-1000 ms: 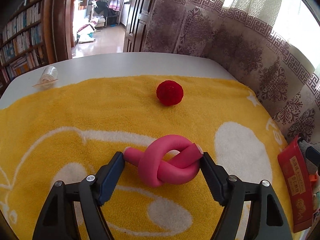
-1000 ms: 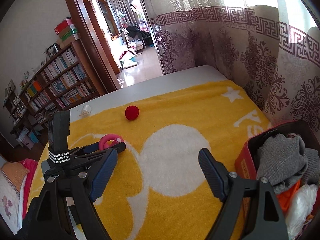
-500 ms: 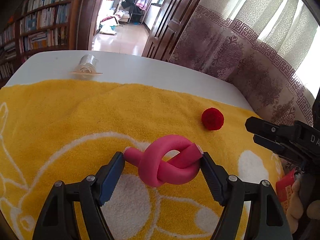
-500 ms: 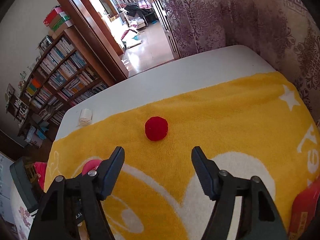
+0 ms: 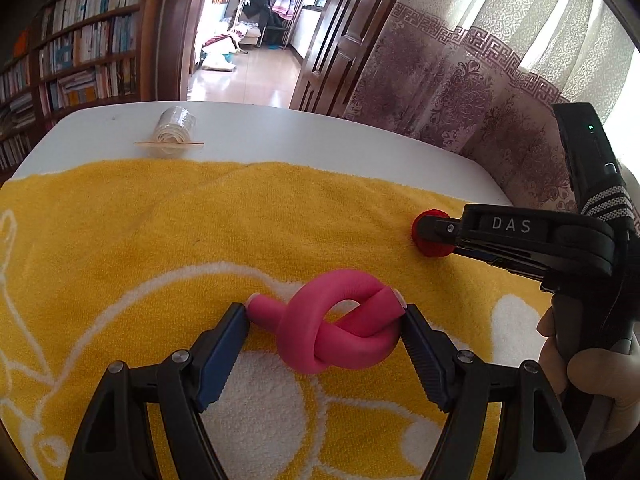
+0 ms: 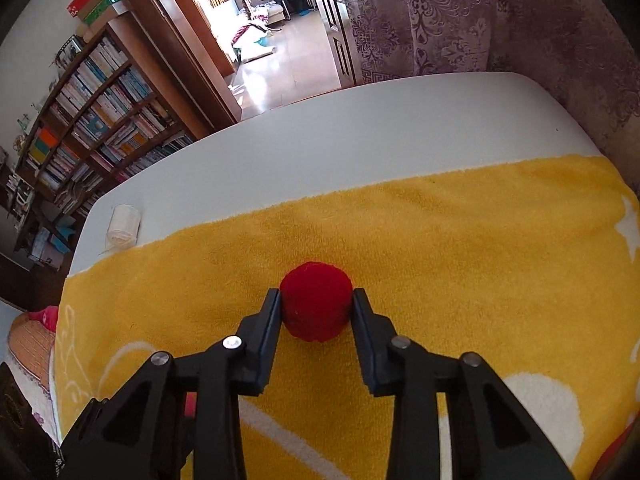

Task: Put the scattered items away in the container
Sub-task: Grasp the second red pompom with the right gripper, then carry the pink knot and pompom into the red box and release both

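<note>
A pink foam tube tied in a knot (image 5: 340,332) sits between the pads of my left gripper (image 5: 323,312), which is shut on it just above the yellow towel (image 5: 160,240). The red woolly ball (image 6: 316,312) lies on the towel (image 6: 460,240). My right gripper (image 6: 316,298) is closing on it, and both pads press its sides. From the left wrist view, the right gripper (image 5: 436,232) covers most of the ball (image 5: 432,252), with a hand (image 5: 592,368) on its grip. The container is out of view.
A small clear roll (image 5: 173,133) with a thin stick lies on the bare white table (image 5: 280,132) beyond the towel; it also shows as a roll (image 6: 122,226) at the left. Patterned curtains (image 5: 460,96) hang past the table's far right edge.
My right gripper swung from the red box side across to the red ball, dropped and closed its jaws on it. The left gripper shifted a little with the pink knot still held.
</note>
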Motion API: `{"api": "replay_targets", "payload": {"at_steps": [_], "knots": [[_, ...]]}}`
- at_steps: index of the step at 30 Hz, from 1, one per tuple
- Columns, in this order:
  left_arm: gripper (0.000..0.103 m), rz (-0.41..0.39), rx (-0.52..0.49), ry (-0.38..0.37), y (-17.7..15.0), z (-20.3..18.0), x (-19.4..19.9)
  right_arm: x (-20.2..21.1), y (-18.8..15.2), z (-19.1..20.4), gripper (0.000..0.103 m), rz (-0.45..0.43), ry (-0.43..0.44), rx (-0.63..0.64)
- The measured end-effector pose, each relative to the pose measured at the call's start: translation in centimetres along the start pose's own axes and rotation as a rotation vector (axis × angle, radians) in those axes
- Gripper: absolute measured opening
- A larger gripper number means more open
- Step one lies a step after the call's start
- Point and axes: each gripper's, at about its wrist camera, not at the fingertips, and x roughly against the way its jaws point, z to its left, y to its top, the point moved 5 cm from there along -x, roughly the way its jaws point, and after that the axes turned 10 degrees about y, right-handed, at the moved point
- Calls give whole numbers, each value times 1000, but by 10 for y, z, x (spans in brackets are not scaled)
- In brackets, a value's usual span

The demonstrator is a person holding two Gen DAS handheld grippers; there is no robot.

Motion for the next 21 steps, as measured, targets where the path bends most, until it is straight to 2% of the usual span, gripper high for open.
{"api": "replay_targets", "payload": {"at_steps": [6,12,16,21], "knots": [[79,-8,14,-8,0,0,1,53,-19,9,37,-50,-14,52],[79,-44,1,-29,1,-10,12,150,-53,0,37,-165,-20,84],[79,-61,-17,-41,2,-18,19,218,-83,-37,37,-246,-88,38],[79,-81,-49,-74,1,-33,33,290,-111,-116,37,-316,-222,-99]]}}
